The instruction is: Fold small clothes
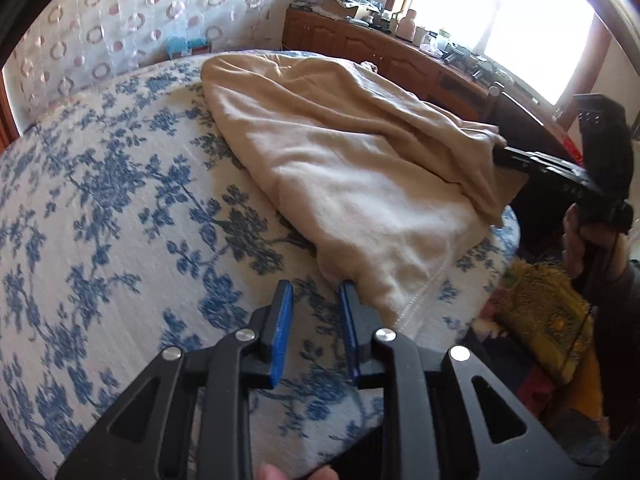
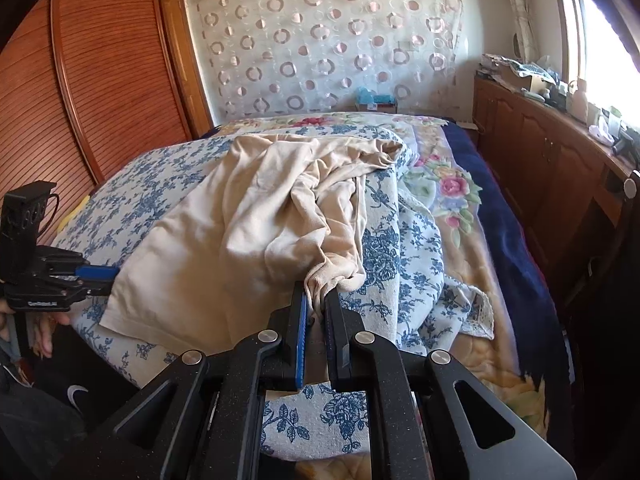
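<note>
Bedroom, floral bed cover (image 1: 100, 200) as my surface. Left fingers (image 1: 316, 300) stand a little apart, empty, touching the near hem of one beige garment (image 1: 340, 168). Right fingers (image 2: 316, 304) pinch its bunched far-right corner. I judge it light, limp and prone to sag, best held at the hem corners. Two grippers, one garment.

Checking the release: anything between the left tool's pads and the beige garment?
Only bare blue-floral bedspread shows between the left tool pads. The beige garment edge touches the outside of one pad. Left wrist view.
</note>
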Demonstrator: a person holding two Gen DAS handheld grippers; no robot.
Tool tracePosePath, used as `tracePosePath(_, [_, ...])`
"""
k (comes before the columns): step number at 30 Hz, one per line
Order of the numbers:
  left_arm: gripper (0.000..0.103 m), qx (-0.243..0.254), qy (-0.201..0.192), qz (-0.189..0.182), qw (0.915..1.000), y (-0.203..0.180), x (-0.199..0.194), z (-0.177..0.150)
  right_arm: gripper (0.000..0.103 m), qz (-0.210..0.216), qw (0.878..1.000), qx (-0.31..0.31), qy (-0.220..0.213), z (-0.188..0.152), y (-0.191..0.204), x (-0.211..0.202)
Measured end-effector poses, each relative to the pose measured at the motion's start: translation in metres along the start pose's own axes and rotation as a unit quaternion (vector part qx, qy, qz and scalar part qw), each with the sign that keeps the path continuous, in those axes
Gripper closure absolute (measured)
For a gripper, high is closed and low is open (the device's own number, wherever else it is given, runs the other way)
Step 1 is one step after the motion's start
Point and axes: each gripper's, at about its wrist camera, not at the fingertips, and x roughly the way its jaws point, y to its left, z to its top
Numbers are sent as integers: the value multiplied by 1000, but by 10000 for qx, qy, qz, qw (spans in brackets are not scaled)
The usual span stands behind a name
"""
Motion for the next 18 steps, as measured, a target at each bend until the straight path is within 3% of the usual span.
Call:
tracePosePath(12, [81, 109, -250, -402, 9988, -18, -19, 5, 98, -73, 10000, -14, 40, -5, -3, 3])
tracePosePath(18, [80, 205, -114, -154, 9996, -20, -12, 6, 98, -98, 9999, -48, 58, -7, -2, 3])
